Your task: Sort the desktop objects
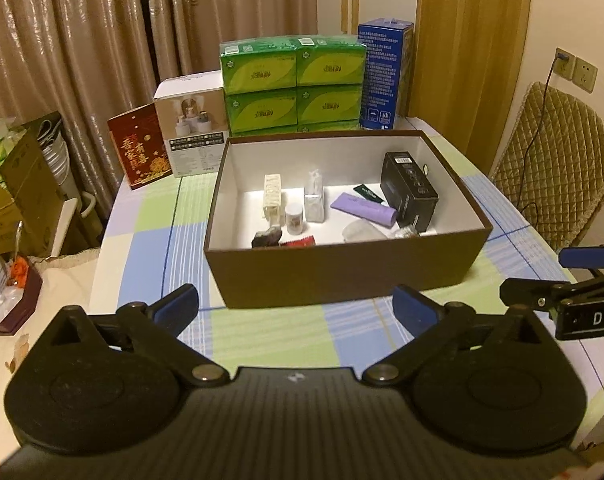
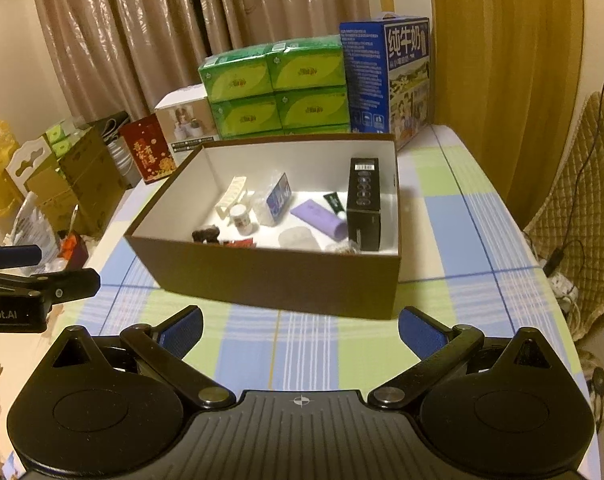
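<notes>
A brown open box (image 1: 342, 276) stands mid-table on the checked cloth. Inside lie a black carton (image 1: 410, 188), a purple tube (image 1: 364, 208), a small white jar (image 1: 294, 218), a cream hair clip (image 1: 271, 196), a tissue packet (image 1: 314, 200) and a dark stone (image 1: 266, 238). My left gripper (image 1: 295, 306) hovers open and empty in front of the box's near wall. My right gripper (image 2: 299, 326) is likewise open and empty before the same box (image 2: 261, 280), to the right of the left one. Both sets of blue pads are well apart.
Green tissue packs (image 1: 293, 84), a blue milk carton (image 1: 386, 76), a white box (image 1: 189, 132) and a red box (image 1: 139, 146) line the table's far edge. A padded chair (image 1: 554, 176) stands at right. Cardboard boxes (image 1: 17, 184) crowd the left.
</notes>
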A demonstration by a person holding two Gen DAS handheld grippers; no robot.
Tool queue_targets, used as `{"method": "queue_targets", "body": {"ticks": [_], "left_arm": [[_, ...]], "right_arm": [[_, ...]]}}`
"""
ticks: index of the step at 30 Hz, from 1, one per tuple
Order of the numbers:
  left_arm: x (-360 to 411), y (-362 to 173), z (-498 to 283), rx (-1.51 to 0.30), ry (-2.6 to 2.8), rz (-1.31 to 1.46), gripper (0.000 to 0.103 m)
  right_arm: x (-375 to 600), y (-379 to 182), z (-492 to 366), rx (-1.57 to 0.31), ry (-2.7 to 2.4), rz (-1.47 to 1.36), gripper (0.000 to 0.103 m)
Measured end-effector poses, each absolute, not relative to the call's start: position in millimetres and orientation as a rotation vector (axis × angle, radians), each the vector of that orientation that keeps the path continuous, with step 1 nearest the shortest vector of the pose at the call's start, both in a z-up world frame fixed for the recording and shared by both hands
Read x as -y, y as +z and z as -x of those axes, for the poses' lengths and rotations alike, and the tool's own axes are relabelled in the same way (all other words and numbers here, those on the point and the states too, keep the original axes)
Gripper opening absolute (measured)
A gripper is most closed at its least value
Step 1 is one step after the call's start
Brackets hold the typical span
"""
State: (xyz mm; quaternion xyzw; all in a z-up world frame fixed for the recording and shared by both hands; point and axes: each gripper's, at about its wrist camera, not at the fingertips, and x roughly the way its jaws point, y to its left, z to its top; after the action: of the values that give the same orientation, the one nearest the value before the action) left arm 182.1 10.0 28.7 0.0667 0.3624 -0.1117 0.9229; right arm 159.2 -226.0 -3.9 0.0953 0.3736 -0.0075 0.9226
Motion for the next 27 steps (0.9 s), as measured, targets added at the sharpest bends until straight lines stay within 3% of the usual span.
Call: {"method": "queue_targets", "body": {"ticks": [27], "left_arm": [[-6.3,25.1,-67.2,-0.778,-0.12,-0.134,0.102]], "right_arm": [[204.4,-2.1,-64.3,-0.77,0.06,-0.121,0.101]]}}
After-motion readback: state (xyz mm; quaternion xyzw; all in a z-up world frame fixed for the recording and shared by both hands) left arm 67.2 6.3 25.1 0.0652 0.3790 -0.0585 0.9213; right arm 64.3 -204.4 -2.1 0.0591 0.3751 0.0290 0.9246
